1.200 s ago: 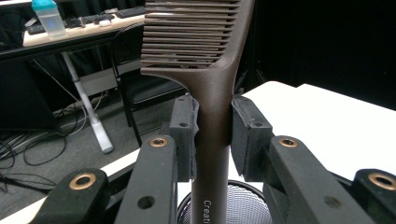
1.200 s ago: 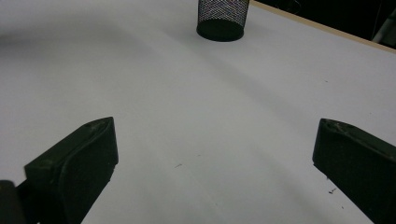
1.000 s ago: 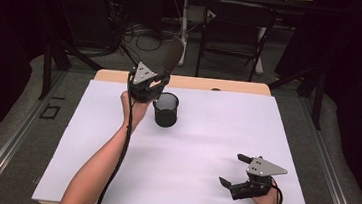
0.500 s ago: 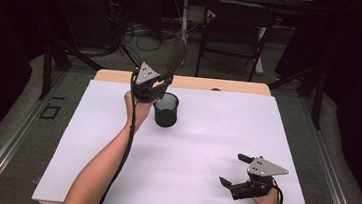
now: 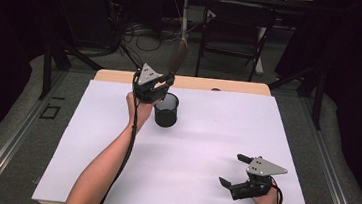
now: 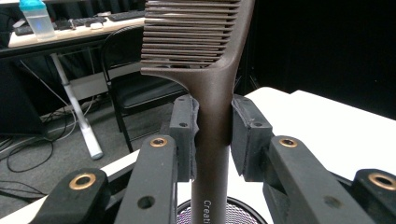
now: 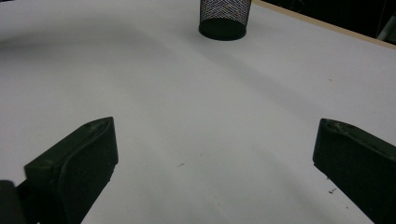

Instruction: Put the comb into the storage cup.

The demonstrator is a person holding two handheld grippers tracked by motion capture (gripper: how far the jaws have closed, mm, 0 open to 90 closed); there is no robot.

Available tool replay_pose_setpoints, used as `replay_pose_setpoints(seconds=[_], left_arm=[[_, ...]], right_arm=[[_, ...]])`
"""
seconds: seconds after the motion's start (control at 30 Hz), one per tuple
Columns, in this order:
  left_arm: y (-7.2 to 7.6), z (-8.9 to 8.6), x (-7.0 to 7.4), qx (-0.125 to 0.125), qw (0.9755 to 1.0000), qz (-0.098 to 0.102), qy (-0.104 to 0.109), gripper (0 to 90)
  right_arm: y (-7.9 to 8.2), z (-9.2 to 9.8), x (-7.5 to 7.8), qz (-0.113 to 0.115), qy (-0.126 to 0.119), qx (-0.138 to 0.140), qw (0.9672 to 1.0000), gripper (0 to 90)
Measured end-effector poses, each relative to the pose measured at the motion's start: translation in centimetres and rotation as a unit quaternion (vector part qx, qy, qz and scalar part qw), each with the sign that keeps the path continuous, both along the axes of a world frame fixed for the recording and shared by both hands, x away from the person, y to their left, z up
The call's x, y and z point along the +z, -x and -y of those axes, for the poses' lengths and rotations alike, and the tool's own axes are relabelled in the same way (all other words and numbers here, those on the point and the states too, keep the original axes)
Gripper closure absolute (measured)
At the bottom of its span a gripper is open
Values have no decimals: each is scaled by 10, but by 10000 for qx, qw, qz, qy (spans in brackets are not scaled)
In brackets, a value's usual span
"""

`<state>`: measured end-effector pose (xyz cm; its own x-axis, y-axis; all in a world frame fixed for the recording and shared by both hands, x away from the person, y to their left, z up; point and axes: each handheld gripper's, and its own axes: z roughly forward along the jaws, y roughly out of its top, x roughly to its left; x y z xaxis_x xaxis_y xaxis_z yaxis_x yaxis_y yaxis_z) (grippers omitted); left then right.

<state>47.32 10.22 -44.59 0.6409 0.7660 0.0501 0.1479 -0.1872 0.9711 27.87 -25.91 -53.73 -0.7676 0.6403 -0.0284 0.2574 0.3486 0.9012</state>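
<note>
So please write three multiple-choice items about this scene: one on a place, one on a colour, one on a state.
1. Where is the brown comb?
A. flat on the white table
B. upright over the black mesh cup
C. in the right tongs

2. What colour is the mesh cup?
A. black
B. red
C. white

3. How do the right tongs stand?
A. shut on the cup
B. shut on nothing
C. open and empty

Key:
1 B, the left tongs clamp its handle above the cup's rim.
2 A, it shows dark on the table.
3 C, wide jaws with only bare table between.
</note>
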Motion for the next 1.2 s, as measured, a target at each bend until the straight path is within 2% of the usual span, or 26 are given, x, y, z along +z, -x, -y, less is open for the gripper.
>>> replay_pose_setpoints(seconds=[0.37, 0.53, 1.2], left_arm=[[-2, 1, -6, -7, 10000, -72, -20, 724], [-3, 2, -10, -12, 9999, -115, -106, 724], [-4, 1, -18, -105, 9997, -197, -115, 724]], right_arm=[[0, 0, 0, 4, 17, -1, 10000, 0], [0, 0, 0, 16, 26, 7, 10000, 0], [0, 0, 0, 16, 31, 7, 10000, 0]])
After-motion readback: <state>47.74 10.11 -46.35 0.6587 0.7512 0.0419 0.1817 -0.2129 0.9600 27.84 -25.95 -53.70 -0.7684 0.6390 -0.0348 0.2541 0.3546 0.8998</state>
